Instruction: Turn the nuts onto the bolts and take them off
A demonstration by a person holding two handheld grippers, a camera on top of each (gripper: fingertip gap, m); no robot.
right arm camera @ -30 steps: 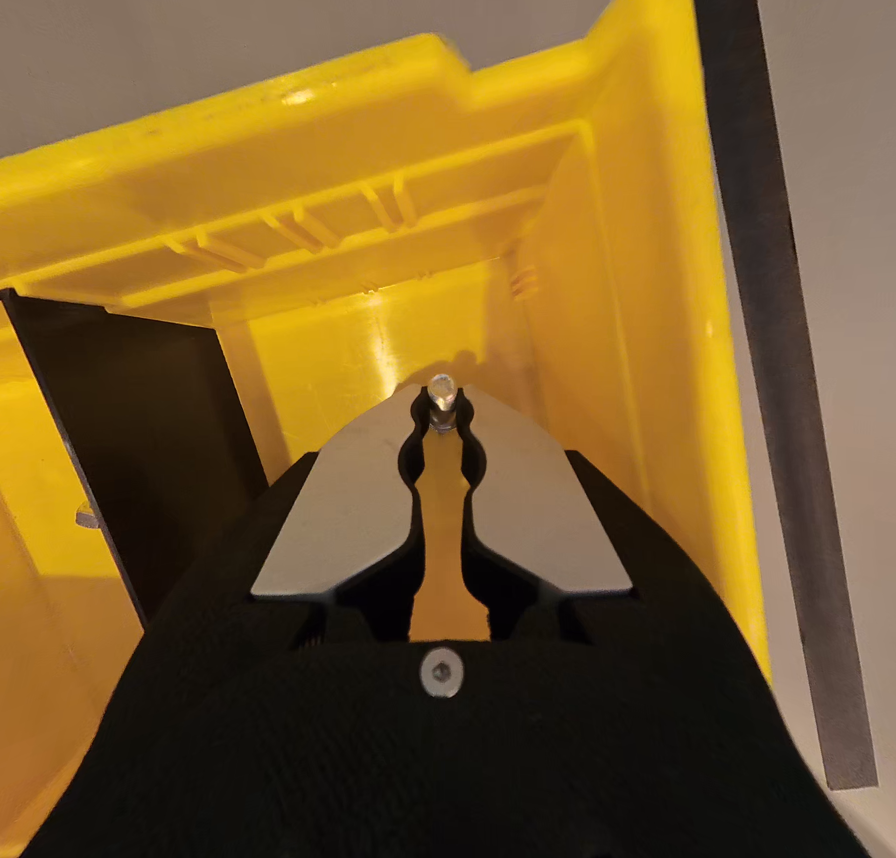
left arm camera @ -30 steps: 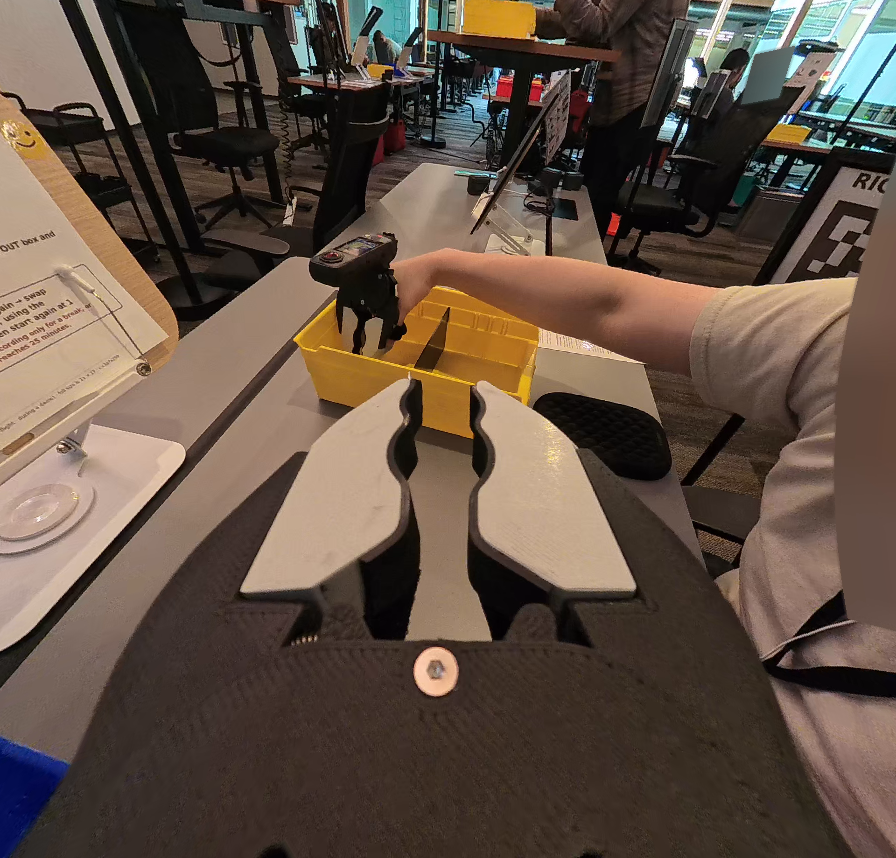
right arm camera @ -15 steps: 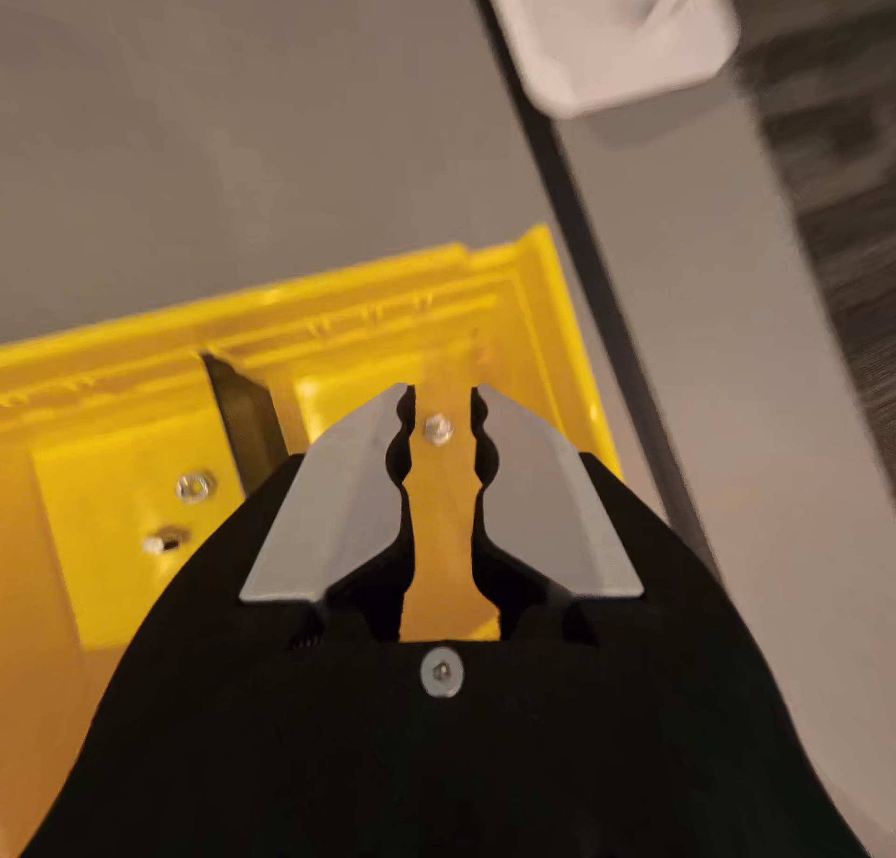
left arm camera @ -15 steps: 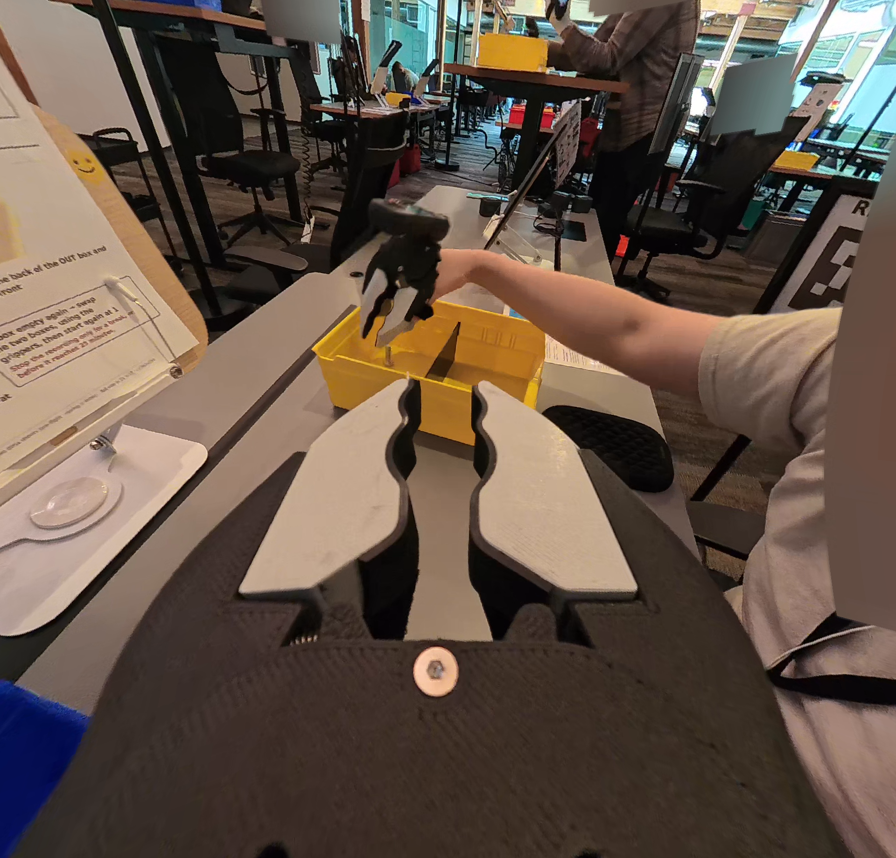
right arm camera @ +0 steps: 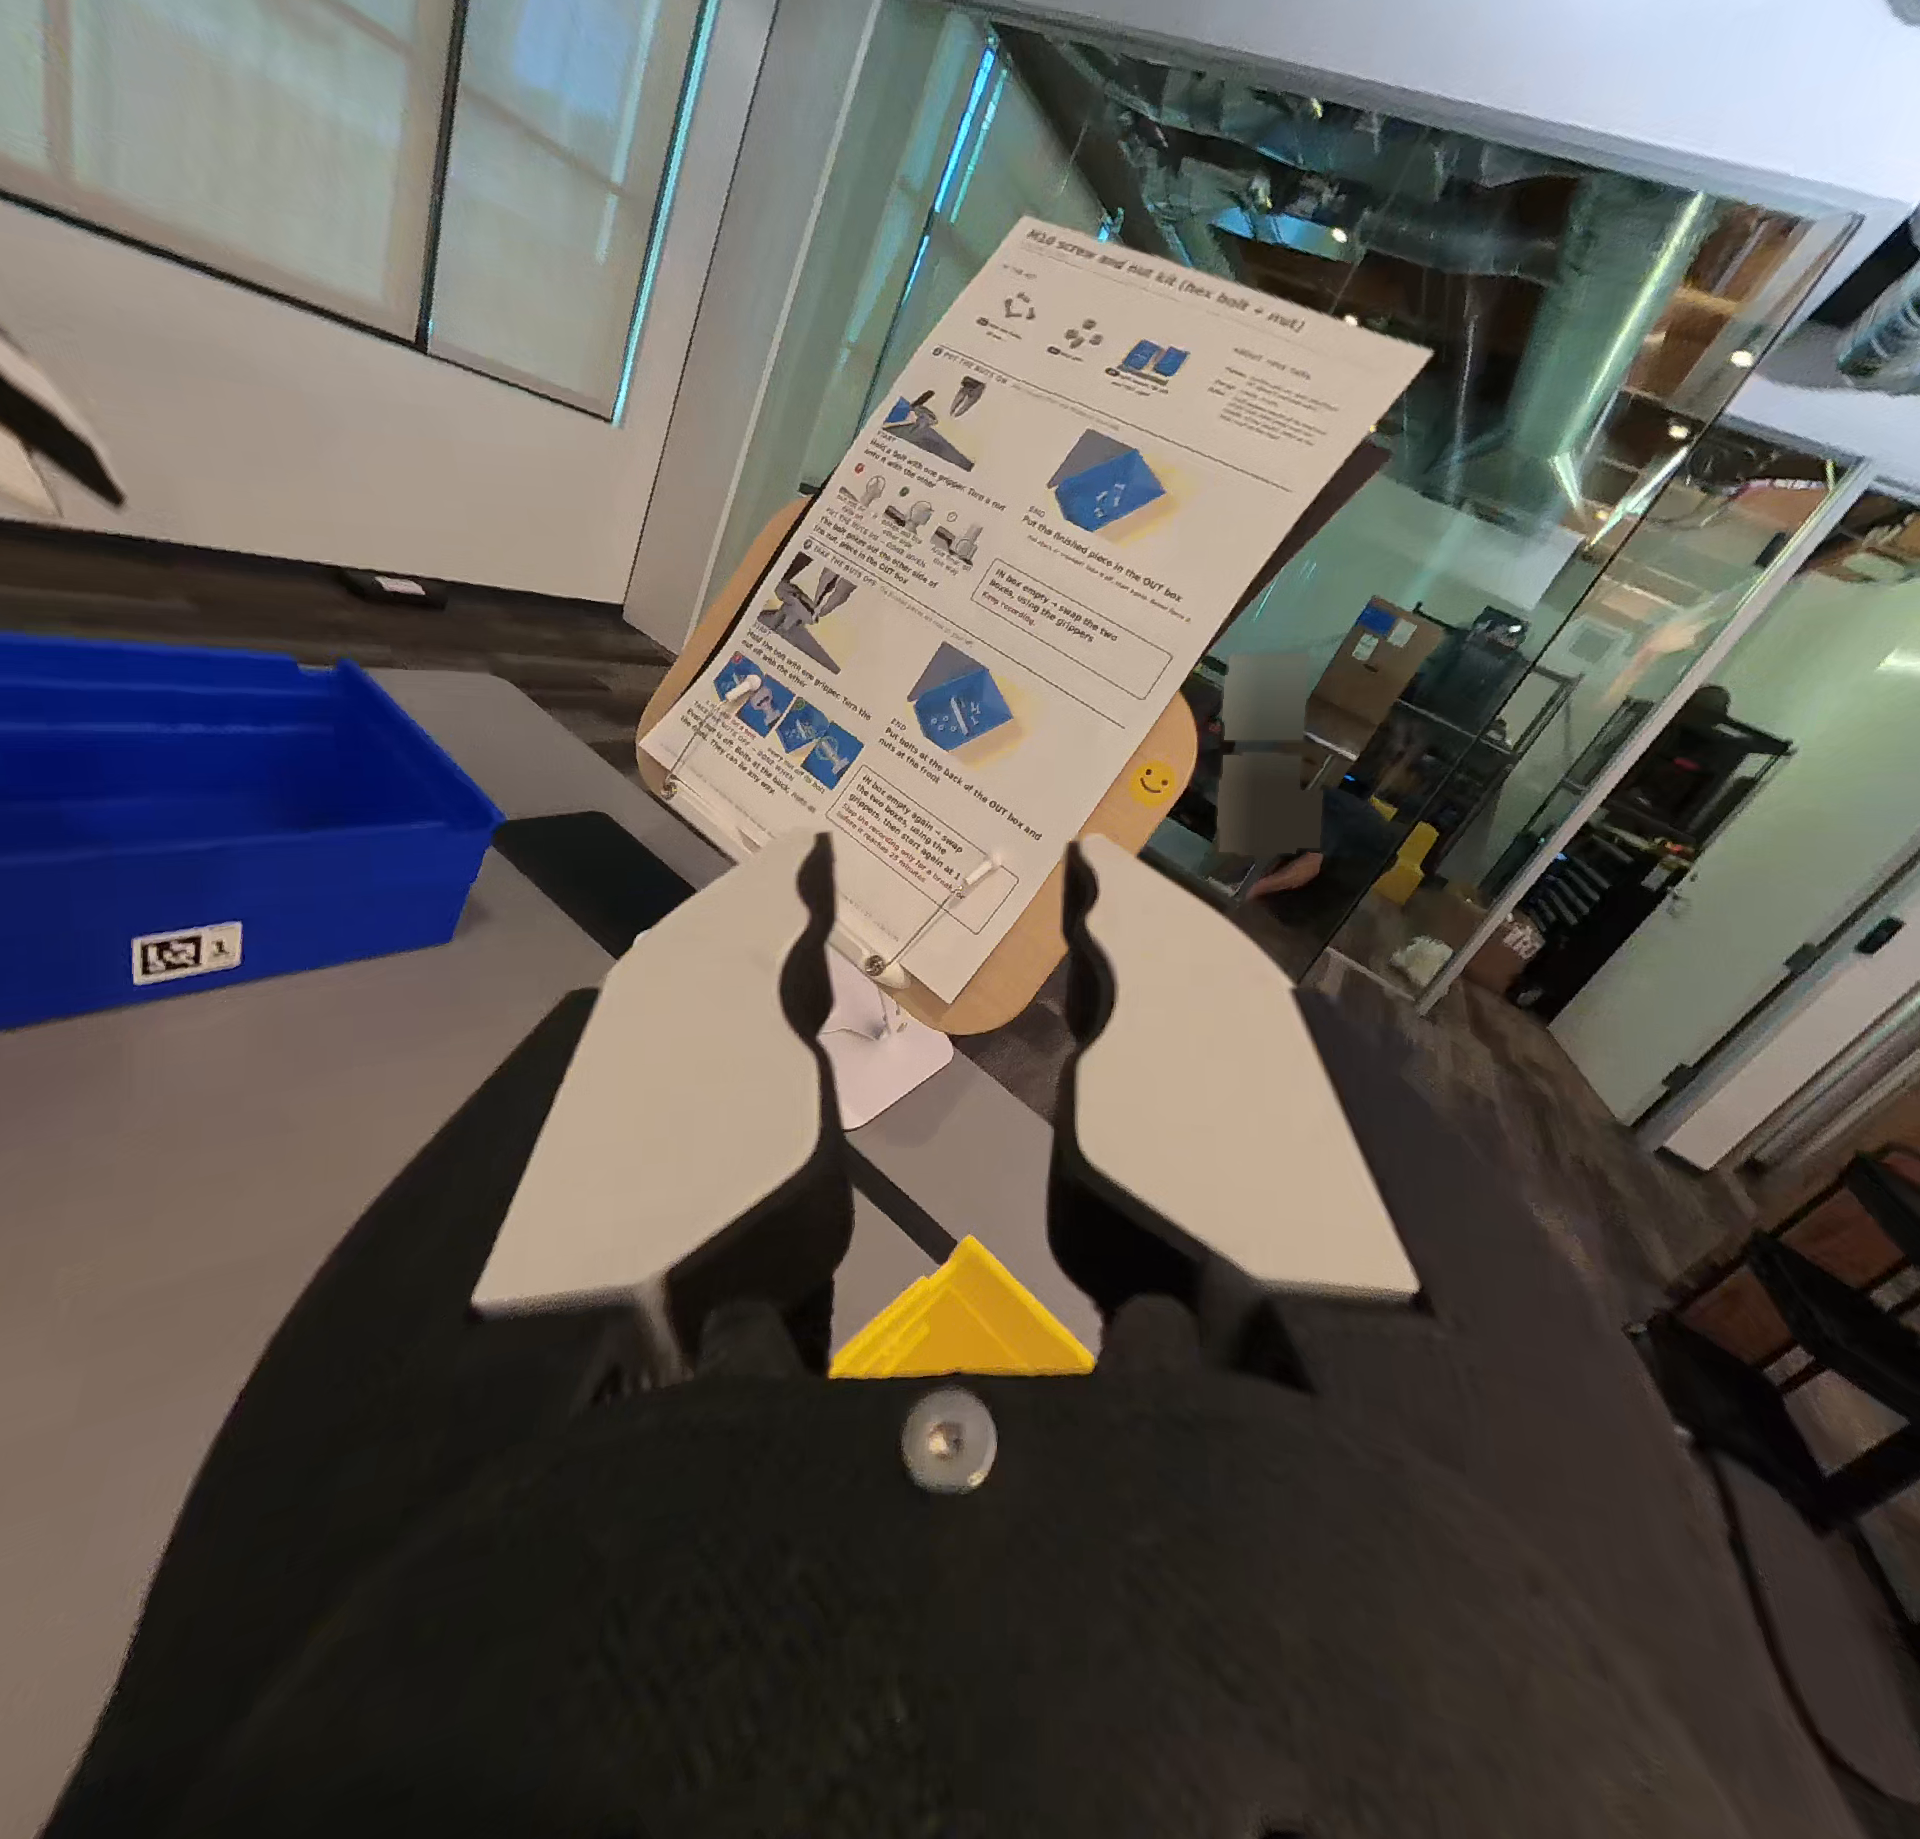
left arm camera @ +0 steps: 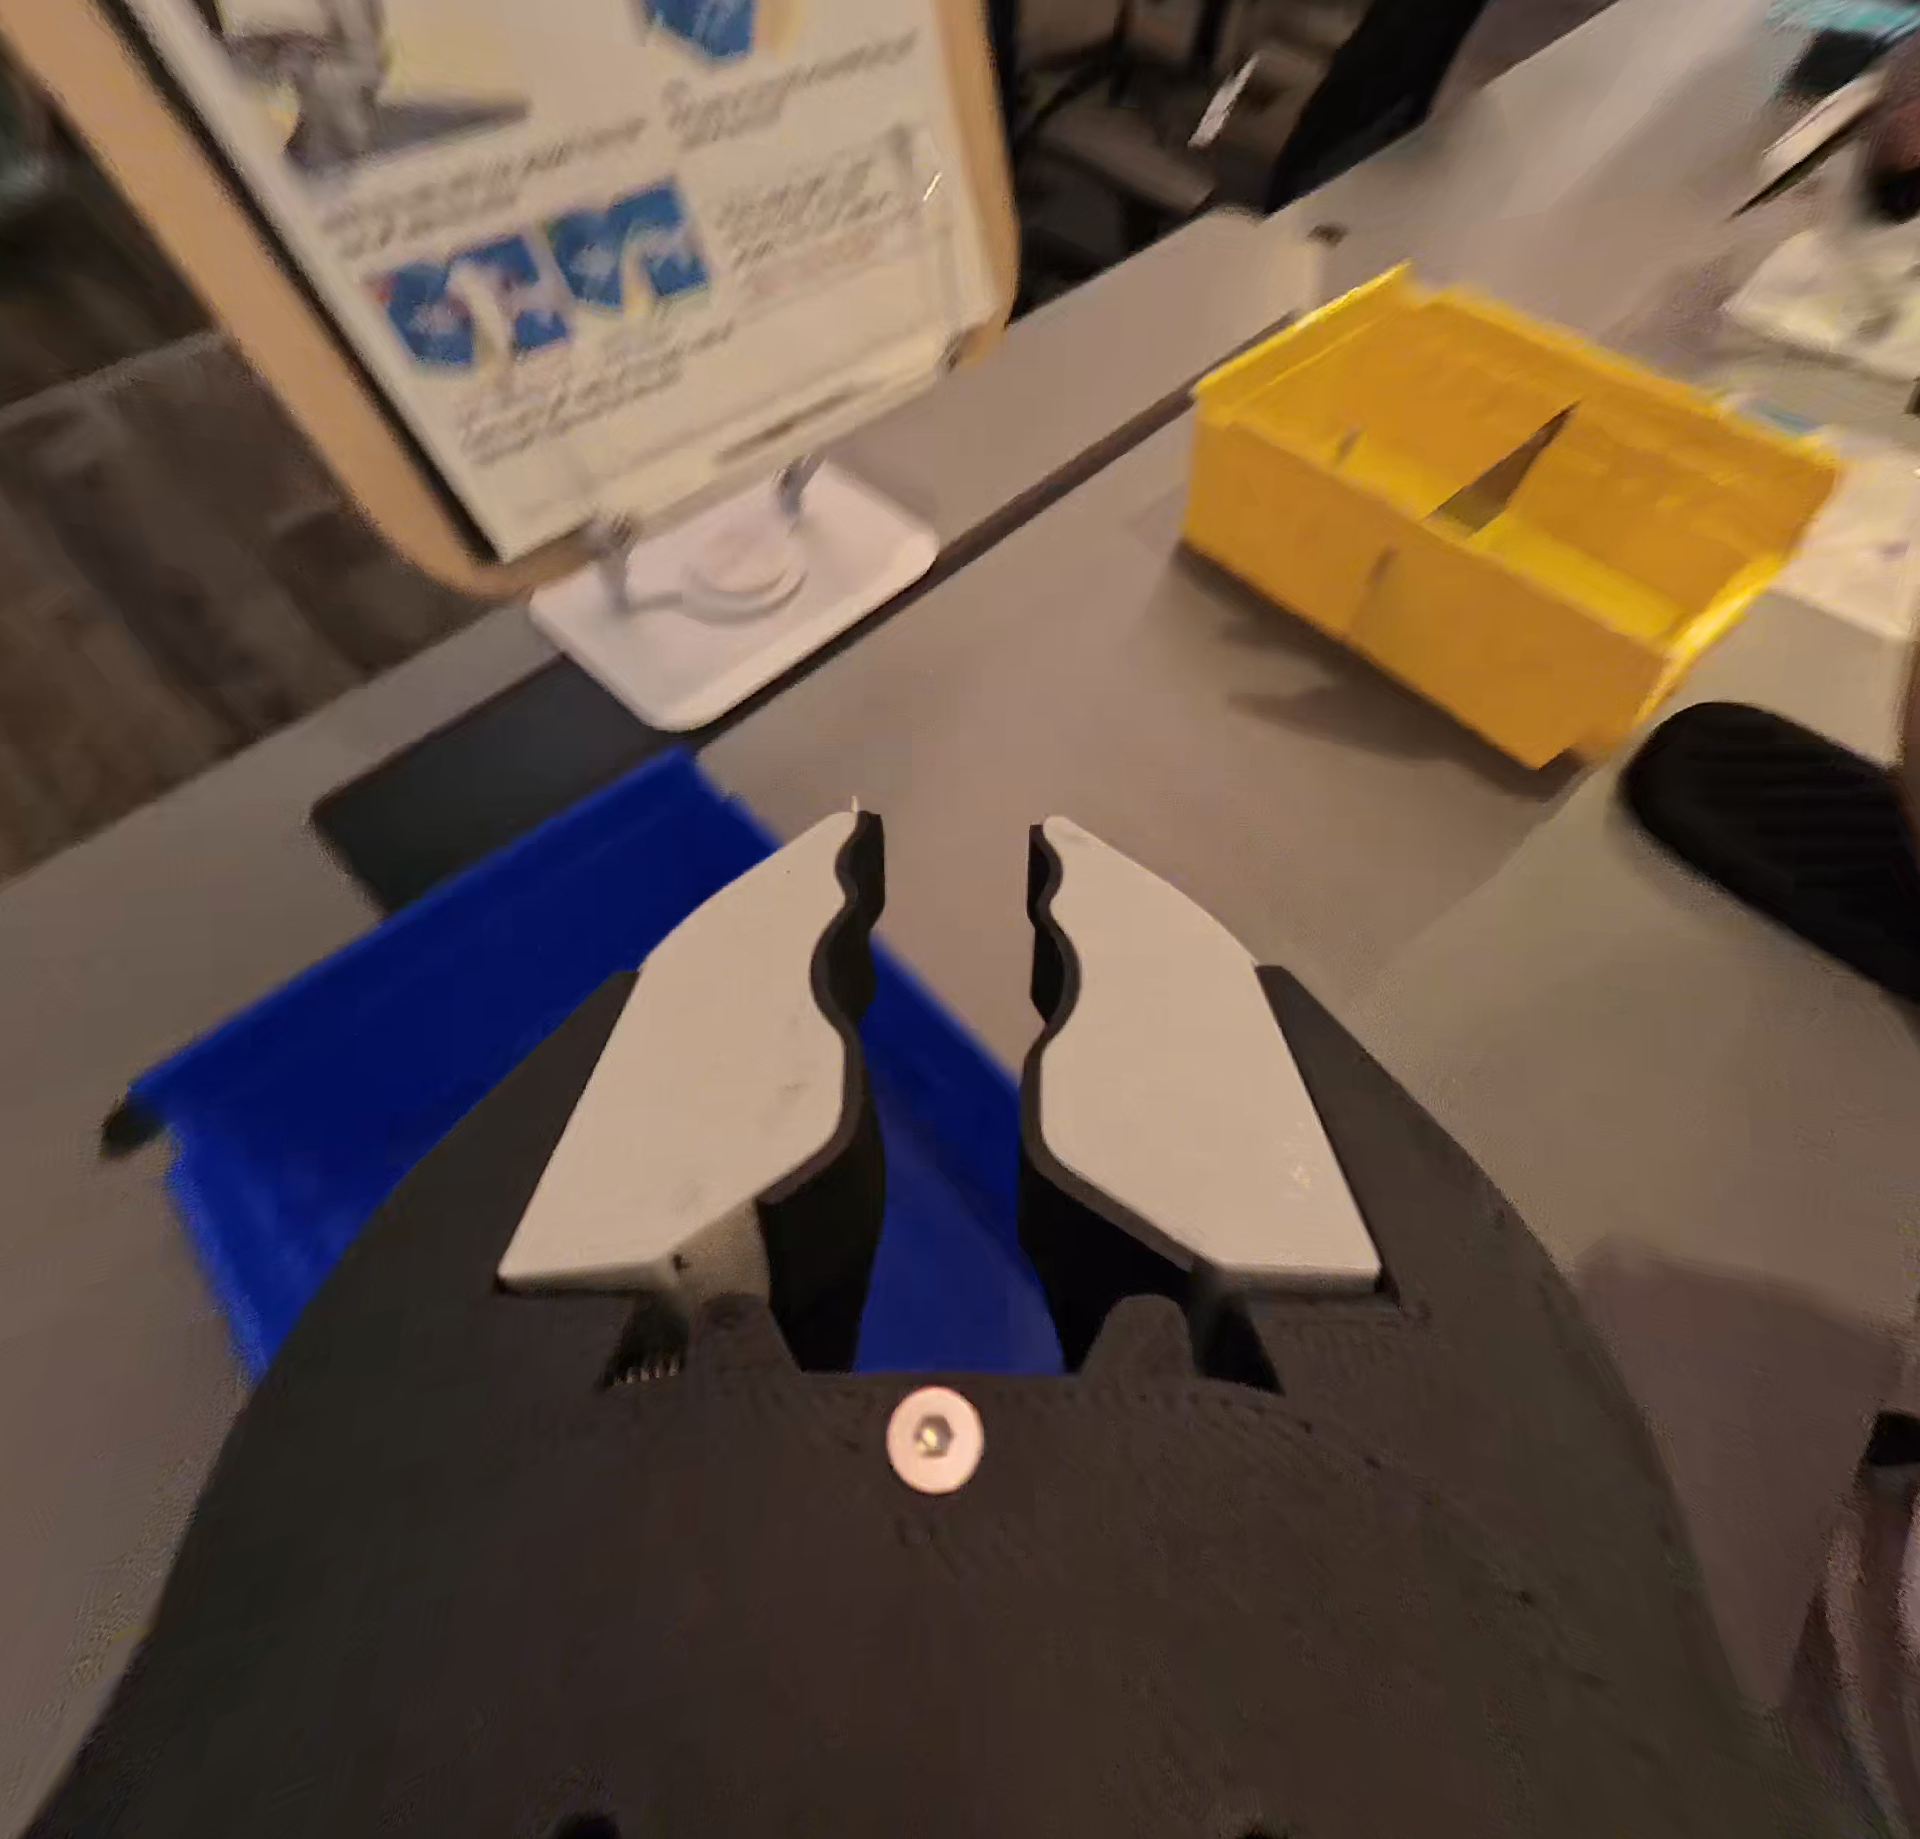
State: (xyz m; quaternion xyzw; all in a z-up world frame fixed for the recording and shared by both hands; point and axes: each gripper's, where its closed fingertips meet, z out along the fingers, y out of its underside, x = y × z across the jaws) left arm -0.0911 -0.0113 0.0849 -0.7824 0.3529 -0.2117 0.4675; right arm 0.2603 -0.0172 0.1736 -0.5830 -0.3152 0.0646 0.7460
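Observation:
My left gripper [left arm camera: 954, 839] is open and empty, over the near corner of a blue bin [left arm camera: 436, 1041] on the grey table [left arm camera: 1039, 688]. The yellow bin [left arm camera: 1475, 532] with a dark divider [left arm camera: 1496, 475] stands farther off to the right; its contents are blurred. My right gripper [right arm camera: 948, 859] is open and empty, raised above the table and facing the instruction sheet. A corner of the yellow bin [right arm camera: 961, 1316] shows below its fingers. The blue bin [right arm camera: 208, 823] is to its left. No nuts or bolts show in either view.
An instruction sheet on a wooden board [left arm camera: 582, 210] stands on a white base [left arm camera: 727, 584] at the table's far edge; it also shows in the right wrist view [right arm camera: 1039, 584]. A black pad [left arm camera: 1787, 844] lies right of the yellow bin. Glass walls [right arm camera: 1558, 542] stand beyond. Tip to tip, the grippers are about 35 cm apart.
My right gripper has let go of the bolt, opened wide and lifted out of the yellow bin, now looking level. My left gripper has opened a little and swung left and down towards the blue bin.

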